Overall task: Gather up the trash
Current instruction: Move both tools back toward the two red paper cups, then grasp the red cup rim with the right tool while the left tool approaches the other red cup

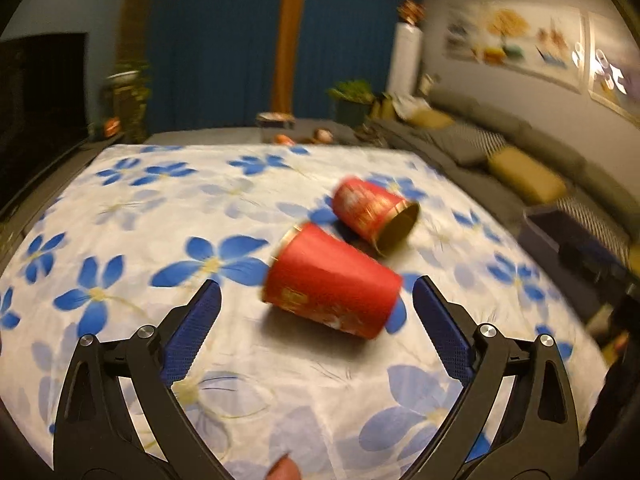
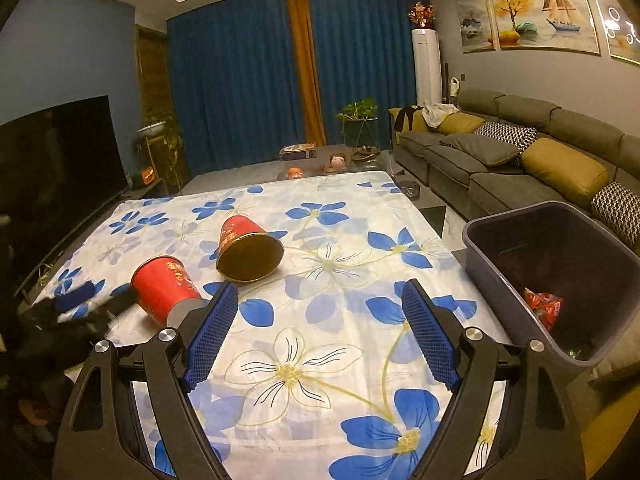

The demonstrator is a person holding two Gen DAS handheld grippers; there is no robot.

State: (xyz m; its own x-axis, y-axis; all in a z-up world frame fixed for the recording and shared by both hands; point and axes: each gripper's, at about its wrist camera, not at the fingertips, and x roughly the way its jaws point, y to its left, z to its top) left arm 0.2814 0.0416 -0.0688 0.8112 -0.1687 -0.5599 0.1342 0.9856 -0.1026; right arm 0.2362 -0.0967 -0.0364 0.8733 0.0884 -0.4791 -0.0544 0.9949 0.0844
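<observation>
Two red paper cups lie on their sides on the flowered tablecloth (image 2: 320,352). In the left wrist view, the near cup (image 1: 332,280) lies just beyond my open left gripper (image 1: 316,300), between the lines of its fingers. The far cup (image 1: 374,210) lies behind it, mouth toward the right. In the right wrist view, the near cup (image 2: 166,290) is at the left and the far cup (image 2: 248,250) shows its gold inside. My right gripper (image 2: 320,304) is open and empty over the cloth. A grey bin (image 2: 560,280) at the right holds a red wrapper (image 2: 544,306).
A grey sofa (image 2: 500,160) with yellow cushions runs along the right wall. A dark TV (image 2: 56,160) stands at the left. A low table (image 2: 320,160) with small items lies beyond the cloth, before blue curtains. The left gripper shows dimly at the left edge (image 2: 80,304).
</observation>
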